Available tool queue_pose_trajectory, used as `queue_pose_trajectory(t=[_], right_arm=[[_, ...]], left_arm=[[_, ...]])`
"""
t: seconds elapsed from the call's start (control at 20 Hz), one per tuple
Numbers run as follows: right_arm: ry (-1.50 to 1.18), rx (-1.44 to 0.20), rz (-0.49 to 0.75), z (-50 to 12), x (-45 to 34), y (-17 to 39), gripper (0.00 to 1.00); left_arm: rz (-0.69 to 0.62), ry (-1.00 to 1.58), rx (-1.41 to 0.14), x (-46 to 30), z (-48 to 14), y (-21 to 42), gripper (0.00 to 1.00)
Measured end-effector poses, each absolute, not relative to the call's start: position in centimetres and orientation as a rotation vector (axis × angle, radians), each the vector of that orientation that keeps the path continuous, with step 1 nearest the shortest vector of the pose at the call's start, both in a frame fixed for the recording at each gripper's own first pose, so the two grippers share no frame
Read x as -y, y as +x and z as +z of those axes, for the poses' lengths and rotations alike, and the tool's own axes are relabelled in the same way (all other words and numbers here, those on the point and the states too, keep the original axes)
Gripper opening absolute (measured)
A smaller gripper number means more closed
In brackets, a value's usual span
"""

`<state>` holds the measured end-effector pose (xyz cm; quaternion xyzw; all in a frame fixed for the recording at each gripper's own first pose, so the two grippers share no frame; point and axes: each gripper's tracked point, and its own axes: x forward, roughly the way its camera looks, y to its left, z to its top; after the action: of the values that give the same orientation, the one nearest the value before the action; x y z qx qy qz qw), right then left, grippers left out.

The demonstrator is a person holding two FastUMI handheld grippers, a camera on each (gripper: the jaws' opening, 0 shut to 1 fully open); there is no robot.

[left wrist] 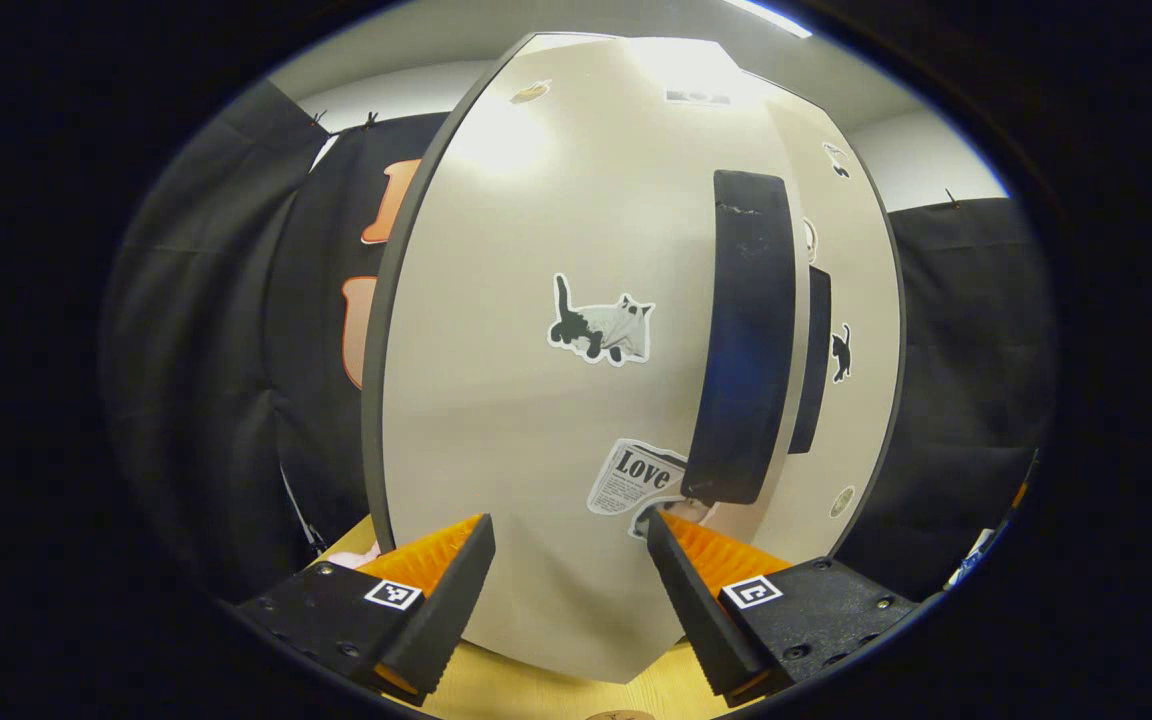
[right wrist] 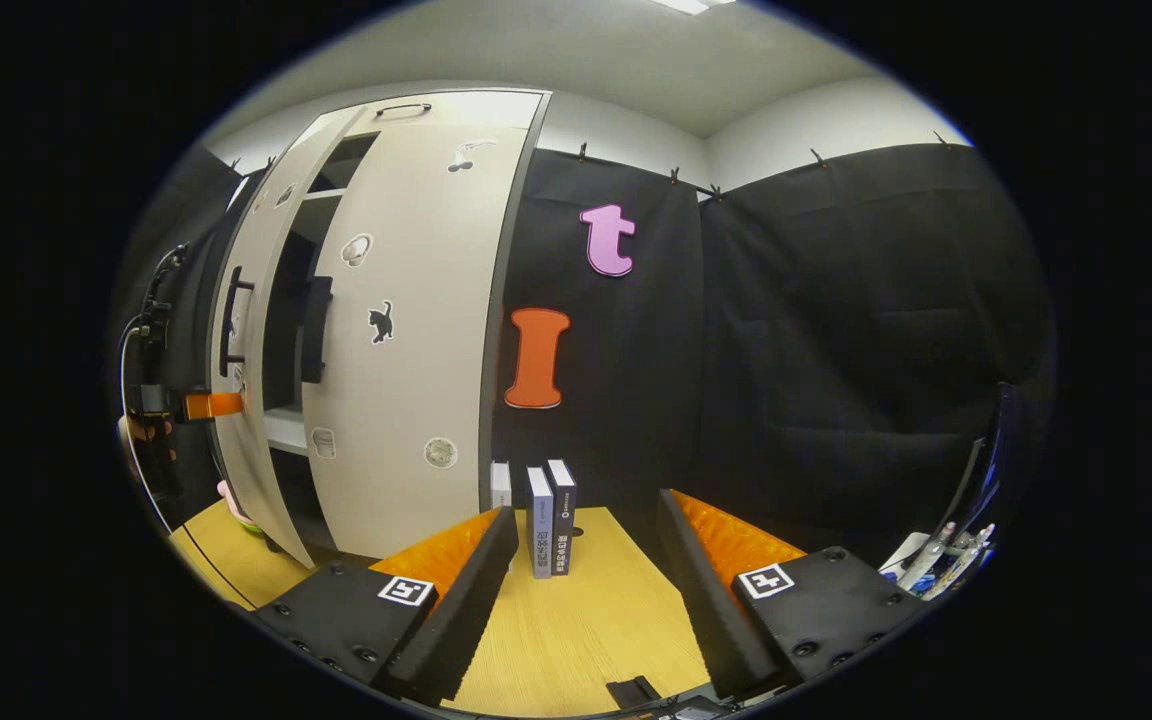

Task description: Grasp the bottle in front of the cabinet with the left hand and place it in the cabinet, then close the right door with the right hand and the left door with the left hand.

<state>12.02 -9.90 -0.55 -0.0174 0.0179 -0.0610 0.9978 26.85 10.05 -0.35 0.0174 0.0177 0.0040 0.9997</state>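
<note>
The cabinet's left door [left wrist: 536, 250], pale with cat stickers and a long black handle [left wrist: 741, 340], stands close in front of my left gripper [left wrist: 568, 525]. That gripper is open with nothing between its fingers, its tips almost at the door's face. In the right gripper view the left door [right wrist: 251, 300] is ajar, with a dark gap and a shelf [right wrist: 286, 430] behind it. The left gripper [right wrist: 211, 405] touches its outer face, held by a hand [right wrist: 141, 430]. The right door [right wrist: 416, 330] looks shut. My right gripper [right wrist: 586, 505] is open above the wooden table [right wrist: 576, 620].
Three books [right wrist: 546, 520] stand upright on the table just right of the cabinet. A pink object [right wrist: 231, 495] lies at the foot of the left door. Small items [right wrist: 946, 560] sit at the far right edge. Black cloth walls close the booth behind.
</note>
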Motion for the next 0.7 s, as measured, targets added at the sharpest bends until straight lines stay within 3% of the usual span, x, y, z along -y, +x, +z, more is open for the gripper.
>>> queue_pose_trajectory(t=[0.55, 0.65, 0.7], right_arm=[[-0.032, -0.061, -0.132, -1.5, 11.3, 13.8, 0.95], [-0.028, -0.069, -0.127, -1.6, 11.5, 14.4, 0.95], [-0.028, -0.072, -0.123, -1.7, 11.5, 14.8, 0.95]], left_arm=[[0.012, 0.032, -0.065, -9.5, -1.3, 27.8, 0.92], [0.014, 0.04, -0.072, -9.4, -1.5, 27.9, 0.97], [0.017, 0.046, -0.077, -9.4, -1.5, 27.9, 0.94]])
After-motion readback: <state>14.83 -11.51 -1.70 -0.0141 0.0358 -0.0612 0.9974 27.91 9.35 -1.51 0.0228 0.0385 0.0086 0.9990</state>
